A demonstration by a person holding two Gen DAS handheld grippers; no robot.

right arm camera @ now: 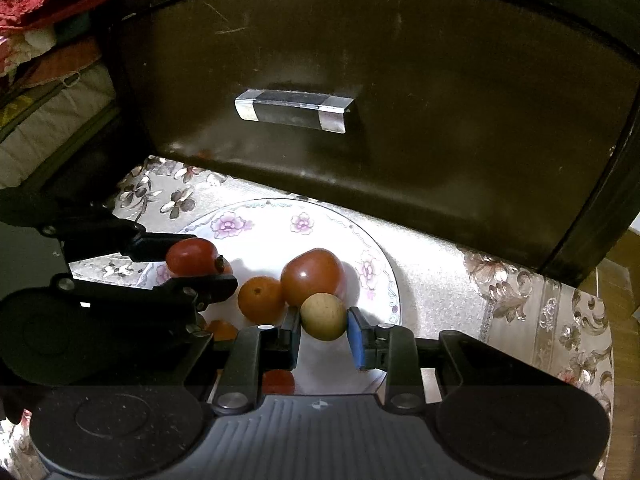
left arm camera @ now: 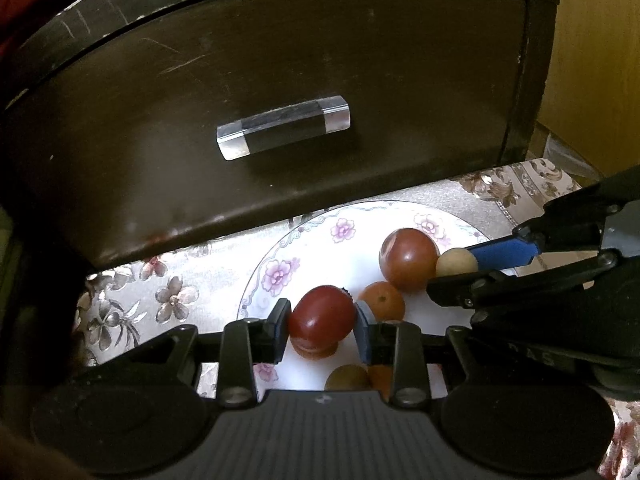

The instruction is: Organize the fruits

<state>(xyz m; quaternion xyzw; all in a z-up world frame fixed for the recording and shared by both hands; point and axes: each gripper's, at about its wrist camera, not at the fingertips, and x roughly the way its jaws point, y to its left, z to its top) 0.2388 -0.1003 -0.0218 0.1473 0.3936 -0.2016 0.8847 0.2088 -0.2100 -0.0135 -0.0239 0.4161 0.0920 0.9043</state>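
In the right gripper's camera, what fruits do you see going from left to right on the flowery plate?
Dark red fruit in the left hand-held gripper → small orange fruit → big red-brown fruit → pale round fruit in the right hand-held gripper.

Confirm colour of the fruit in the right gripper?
Pale tan fruit, between the right gripper's fingers; clearest in right wrist view.

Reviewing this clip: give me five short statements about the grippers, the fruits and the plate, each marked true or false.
1. The left gripper is closed on a dark red oval fruit. True.
2. The right gripper holds the small orange round fruit. False: it holds a small tan round fruit.
3. The fruits lie on a white floral-rimmed plate. True.
4. The dark brown drawer with the clear bar handle stands pulled open. False: it appears shut.
5. The plate rests on bare wood. False: it rests on a floral-patterned tablecloth.
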